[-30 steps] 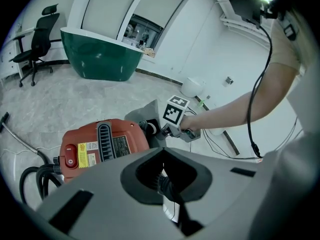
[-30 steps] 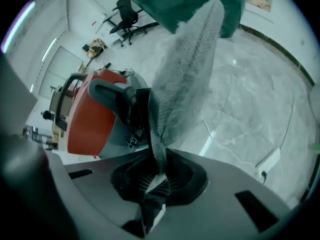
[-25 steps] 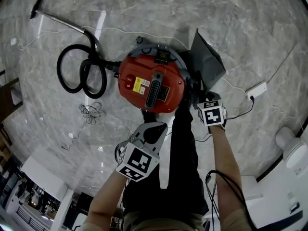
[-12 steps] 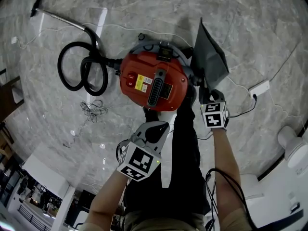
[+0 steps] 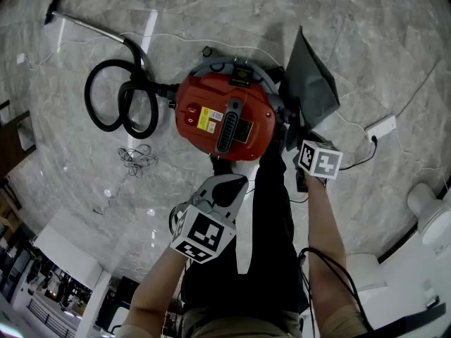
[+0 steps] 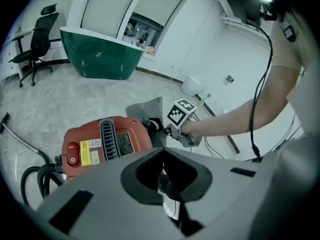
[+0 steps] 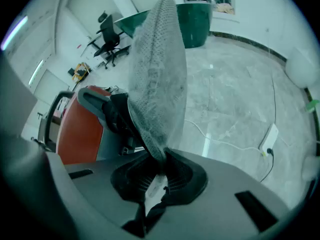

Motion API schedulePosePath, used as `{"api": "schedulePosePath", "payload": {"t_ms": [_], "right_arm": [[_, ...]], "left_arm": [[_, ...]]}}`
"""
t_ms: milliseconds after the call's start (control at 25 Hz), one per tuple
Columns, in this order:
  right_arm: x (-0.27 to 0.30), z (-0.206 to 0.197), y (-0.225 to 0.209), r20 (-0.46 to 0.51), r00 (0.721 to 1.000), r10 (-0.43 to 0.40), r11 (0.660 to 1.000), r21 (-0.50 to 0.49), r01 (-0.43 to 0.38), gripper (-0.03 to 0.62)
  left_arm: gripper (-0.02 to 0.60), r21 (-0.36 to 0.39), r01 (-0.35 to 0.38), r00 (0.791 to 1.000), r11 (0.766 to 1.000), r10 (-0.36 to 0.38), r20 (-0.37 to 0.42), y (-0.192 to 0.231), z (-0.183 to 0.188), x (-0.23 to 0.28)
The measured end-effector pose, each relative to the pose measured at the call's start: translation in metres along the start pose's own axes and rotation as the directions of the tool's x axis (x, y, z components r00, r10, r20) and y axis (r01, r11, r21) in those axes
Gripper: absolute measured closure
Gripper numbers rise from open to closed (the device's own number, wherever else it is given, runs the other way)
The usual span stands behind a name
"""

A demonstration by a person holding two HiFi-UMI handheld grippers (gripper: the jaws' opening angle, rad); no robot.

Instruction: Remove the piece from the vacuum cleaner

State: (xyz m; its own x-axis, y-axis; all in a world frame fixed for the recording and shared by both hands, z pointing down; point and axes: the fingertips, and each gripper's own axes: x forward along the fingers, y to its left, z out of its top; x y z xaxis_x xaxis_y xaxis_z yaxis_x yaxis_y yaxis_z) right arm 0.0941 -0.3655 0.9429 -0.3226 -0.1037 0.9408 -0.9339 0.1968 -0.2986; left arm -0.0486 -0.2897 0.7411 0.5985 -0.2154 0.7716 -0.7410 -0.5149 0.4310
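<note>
- Two grippers hang over your legs [image 5: 271,224]. The left gripper [image 5: 227,187] sits nearest you, jaws together on nothing, short of the vacuum [image 5: 225,115] and touching no part of it.
- Your right gripper [image 7: 162,156] points steeply down just beside the vacuum's right flank. Its jaws are nipped tight on the bottom corner of the piece [image 7: 157,79], a grey mesh panel.
- From that pinch the piece stands up and fans out, leaning away from the red body. Its lower edge runs close by a black fitting [image 7: 117,116] on the vacuum, and whether it is hooked there cannot be told.
- Judged from this, the step in hand is the pull-off: the piece is gripped but not yet clear of the machine.
- Next calls for drawing the piece up and outward, away from the fitting, with the grip held firm on the thin fabric. Your left gripper could steady the red body if the vacuum shifts.
- Beyond, the hose [image 5: 116,104] lies coiled on the floor [image 5: 366,34], its wand [image 5: 88,27] reaching toward the far corner.
</note>
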Motion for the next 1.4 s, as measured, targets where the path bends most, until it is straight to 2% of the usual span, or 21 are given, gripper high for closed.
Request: {"api": "schedulePosePath", "payload": {"t_ms": [80, 120, 200, 280, 360, 440, 520, 560, 600, 640, 720, 880, 1160, 1320, 1400], "right_arm": [[-0.005, -0.002, 0.005, -0.033, 0.999, 0.009, 0.999, 0.045, -0.008, 0.565], [-0.007, -0.002, 0.006, -0.053, 0.999, 0.003, 1.0, 0.018, -0.002, 0.565], [-0.008, -0.003, 0.006, -0.092, 0.995, -0.033, 0.993, -0.112, 0.022, 0.569], [-0.005, -0.003, 0.003, -0.104, 0.992, -0.073, 0.956, -0.292, 0.04, 0.574], [-0.003, -0.003, -0.001, -0.088, 0.993, -0.079, 0.908, -0.418, 0.035, 0.574], [-0.002, -0.003, -0.004, -0.061, 0.995, -0.085, 0.863, -0.504, 0.042, 0.574], [-0.001, -0.001, -0.012, -0.017, 0.991, -0.135, 0.818, -0.566, 0.102, 0.574], [-0.001, 0.002, -0.017, 0.013, 0.986, -0.168, 0.807, -0.573, 0.145, 0.574], [-0.001, 0.004, -0.021, 0.039, 0.981, -0.189, 0.812, -0.556, 0.178, 0.576], [0.0, 0.005, -0.023, 0.054, 0.979, -0.194, 0.832, -0.521, 0.194, 0.576], [0.001, 0.006, -0.021, 0.053, 0.982, -0.183, 0.867, -0.462, 0.187, 0.576], [0.0, 0.002, -0.016, 0.019, 0.989, -0.148, 0.86, -0.492, 0.138, 0.576], [-0.001, 0.004, -0.015, 0.018, 0.995, -0.102, 0.902, -0.421, 0.1, 0.574], [-0.001, 0.006, -0.016, 0.03, 0.994, -0.109, 0.928, -0.354, 0.113, 0.574], [-0.001, 0.006, -0.017, 0.041, 0.992, -0.118, 0.928, -0.352, 0.125, 0.574]], "left_arm": [[0.578, -0.003, 0.007, 1.0, 1.0, -0.007, -0.001, -0.003, -0.001, 0.0], [0.578, -0.004, 0.011, 1.0, 1.0, -0.011, -0.002, -0.005, -0.002, 0.002], [0.578, -0.005, 0.018, 1.0, 1.0, -0.018, -0.004, -0.008, -0.002, 0.007], [0.578, -0.005, 0.025, 1.0, 1.0, -0.025, -0.004, -0.011, -0.001, 0.011], [0.578, -0.001, 0.03, 1.0, 1.0, -0.03, -0.003, -0.013, 0.002, 0.011], [0.578, 0.008, 0.029, 1.0, 1.0, -0.029, -0.009, -0.013, 0.002, 0.009], [0.578, 0.012, 0.022, 1.0, 1.0, -0.022, -0.012, -0.01, 0.003, 0.008], [0.578, 0.008, 0.017, 1.0, 1.0, -0.017, -0.009, -0.009, 0.005, 0.007], [0.578, 0.001, 0.011, 1.0, 1.0, -0.011, -0.001, -0.006, 0.007, 0.007], [0.578, -0.009, 0.005, 1.0, 1.0, -0.005, 0.008, -0.004, 0.008, 0.006], [0.578, -0.025, -0.004, 1.0, 1.0, 0.004, 0.026, -0.001, 0.009, 0.005], [0.578, -0.032, 0.002, 1.0, 1.0, -0.001, 0.028, -0.003, 0.006, 0.009], [0.578, -0.033, 0.013, 1.0, 0.999, -0.012, 0.026, -0.007, 0.008, 0.016], [0.578, -0.024, 0.007, 1.0, 1.0, -0.006, 0.021, -0.002, 0.01, 0.013], [0.578, -0.024, 0.006, 1.0, 1.0, -0.005, 0.019, -0.002, 0.01, 0.011]]}}
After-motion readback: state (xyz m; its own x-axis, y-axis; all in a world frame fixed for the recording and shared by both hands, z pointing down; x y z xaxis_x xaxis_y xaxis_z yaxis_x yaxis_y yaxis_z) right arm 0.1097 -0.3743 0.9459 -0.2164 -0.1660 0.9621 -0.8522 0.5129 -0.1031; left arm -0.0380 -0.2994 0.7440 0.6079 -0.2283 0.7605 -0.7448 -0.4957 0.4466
